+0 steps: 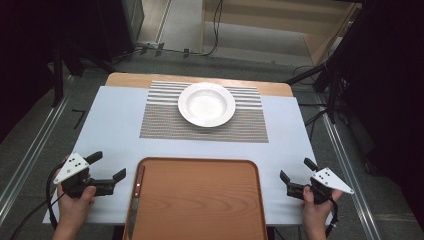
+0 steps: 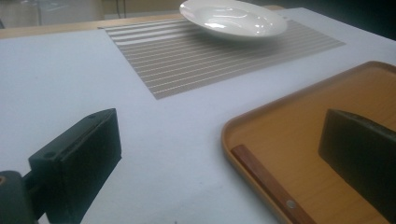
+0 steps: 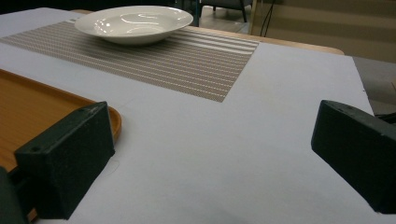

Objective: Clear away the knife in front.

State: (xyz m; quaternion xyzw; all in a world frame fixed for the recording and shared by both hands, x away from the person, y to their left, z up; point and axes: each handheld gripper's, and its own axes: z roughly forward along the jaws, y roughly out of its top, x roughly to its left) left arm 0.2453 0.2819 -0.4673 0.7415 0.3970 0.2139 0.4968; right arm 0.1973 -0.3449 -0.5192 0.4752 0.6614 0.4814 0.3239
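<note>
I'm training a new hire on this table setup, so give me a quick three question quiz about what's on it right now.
1. True or false: the white plate sits on the striped placemat.
2. Where does the knife lie? A) on the placemat B) along the left edge of the wooden tray C) in the plate
3. Fill in: the left gripper and right gripper both have their jaws ____.

Key: 1 true; 2 B; 3 open.

White plate (image 1: 206,104) on striped grey placemat (image 1: 165,122); orange-brown tray (image 1: 200,200)
</note>
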